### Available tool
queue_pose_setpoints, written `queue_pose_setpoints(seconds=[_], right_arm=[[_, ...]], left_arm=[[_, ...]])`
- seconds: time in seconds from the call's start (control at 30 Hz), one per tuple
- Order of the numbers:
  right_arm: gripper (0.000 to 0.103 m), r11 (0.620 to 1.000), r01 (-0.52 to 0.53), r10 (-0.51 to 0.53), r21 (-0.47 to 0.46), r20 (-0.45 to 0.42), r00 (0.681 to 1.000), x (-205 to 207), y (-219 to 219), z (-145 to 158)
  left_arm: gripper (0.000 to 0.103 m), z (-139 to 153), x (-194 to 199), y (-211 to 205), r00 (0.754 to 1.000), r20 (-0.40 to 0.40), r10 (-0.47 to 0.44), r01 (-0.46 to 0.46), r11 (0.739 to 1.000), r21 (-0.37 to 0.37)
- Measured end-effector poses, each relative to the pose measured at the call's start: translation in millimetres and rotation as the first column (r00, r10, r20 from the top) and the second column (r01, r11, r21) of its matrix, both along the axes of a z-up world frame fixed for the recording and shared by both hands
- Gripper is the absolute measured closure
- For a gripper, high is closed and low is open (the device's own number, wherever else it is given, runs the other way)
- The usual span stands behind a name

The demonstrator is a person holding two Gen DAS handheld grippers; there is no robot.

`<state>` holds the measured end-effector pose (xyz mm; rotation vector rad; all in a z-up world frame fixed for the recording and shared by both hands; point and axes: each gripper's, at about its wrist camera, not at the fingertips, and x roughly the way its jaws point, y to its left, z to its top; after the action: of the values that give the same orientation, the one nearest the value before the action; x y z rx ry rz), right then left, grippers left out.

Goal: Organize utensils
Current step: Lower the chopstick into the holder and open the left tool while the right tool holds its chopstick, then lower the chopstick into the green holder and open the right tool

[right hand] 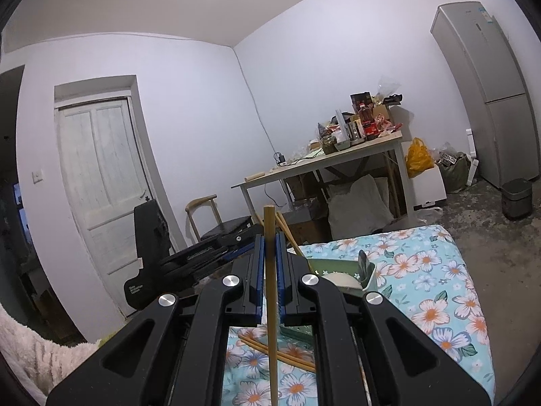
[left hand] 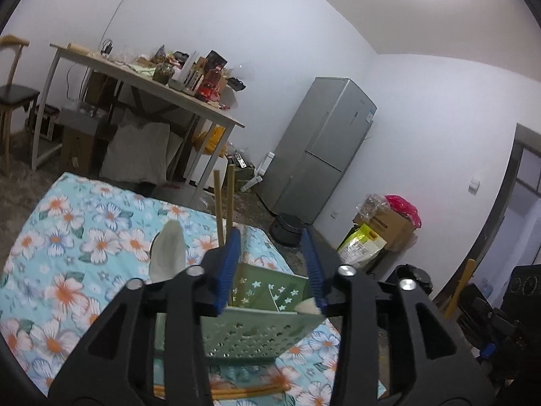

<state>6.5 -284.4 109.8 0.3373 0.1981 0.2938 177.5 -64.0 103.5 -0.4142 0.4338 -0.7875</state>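
Chopstick (right hand: 270, 291) stands upright in the right claw (right hand: 269, 247), pinched tight between its blue pads, long axis vertical. Green perforated holder (right hand: 338, 267) sits just ahead and slightly to the right of that claw on the floral-covered desk (right hand: 439, 270), with two chopsticks already leaning in it. The left claw (left hand: 274, 257) hovers right over the same holder (left hand: 263, 321) with its jaws partly parted and nothing between the pads. Two chopsticks (left hand: 225, 203) rise beside its left finger. More chopsticks (right hand: 280, 352) lie loose on the cloth beneath the right claw. The likely next move is a short carry forward and down into the holder.
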Motion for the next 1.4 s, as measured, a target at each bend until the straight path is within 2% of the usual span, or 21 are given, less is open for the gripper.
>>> queue_pose_setpoints(seconds=[0.1,0.27,0.57,0.73,0.8,0.93,1.13,1.27,1.4], right_arm=[[0.096,1.000,0.003,-0.003,-0.005,0.003,1.000,1.1,-1.2,4.6],[0.096,1.000,0.001,-0.001,0.000,0.026,1.000,7.7,-4.3,19.8],[0.096,1.000,0.003,-0.005,0.016,0.101,0.995,50.6,-15.2,69.2],[0.096,0.999,0.048,-0.047,-0.008,0.123,0.991,85.0,-15.3,95.6],[0.096,0.995,0.089,-0.082,-0.051,0.120,0.989,101.3,-10.2,100.2],[0.096,0.983,0.139,-0.129,-0.123,0.087,0.988,133.0,1.6,95.8],[0.096,0.954,0.195,-0.199,-0.229,0.005,0.980,174.9,19.9,65.6],[0.096,0.954,0.175,-0.201,-0.244,-0.089,0.976,193.8,22.9,46.7],[0.095,0.951,0.171,-0.206,-0.259,-0.115,0.972,192.2,25.8,40.0]], left_arm=[[0.058,-1.6,-4.3,8.3,1.000,-0.011,0.003,-0.003,1.000,-0.013],[0.044,-0.5,-22.4,24.6,1.000,0.010,-0.001,0.001,1.000,-0.014],[0.022,-18.1,-71.7,53.6,0.999,0.052,-0.004,-0.002,0.994,0.108],[0.016,-34.4,-92.3,66.2,0.999,0.048,0.006,-0.013,0.988,0.154],[0.016,-42.8,-97.6,71.8,0.999,0.032,0.014,-0.018,0.987,0.158],[0.015,-53.5,-99.7,77.3,1.000,0.000,0.020,-0.020,0.987,0.162],[0.015,-60.3,-97.6,87.7,0.999,-0.017,0.041,-0.037,0.986,0.163],[0.015,-60.7,-96.8,92.4,0.999,-0.027,0.041,-0.037,0.988,0.152],[0.015,-61.6,-97.9,94.7,0.998,-0.034,0.047,-0.041,0.988,0.151]])
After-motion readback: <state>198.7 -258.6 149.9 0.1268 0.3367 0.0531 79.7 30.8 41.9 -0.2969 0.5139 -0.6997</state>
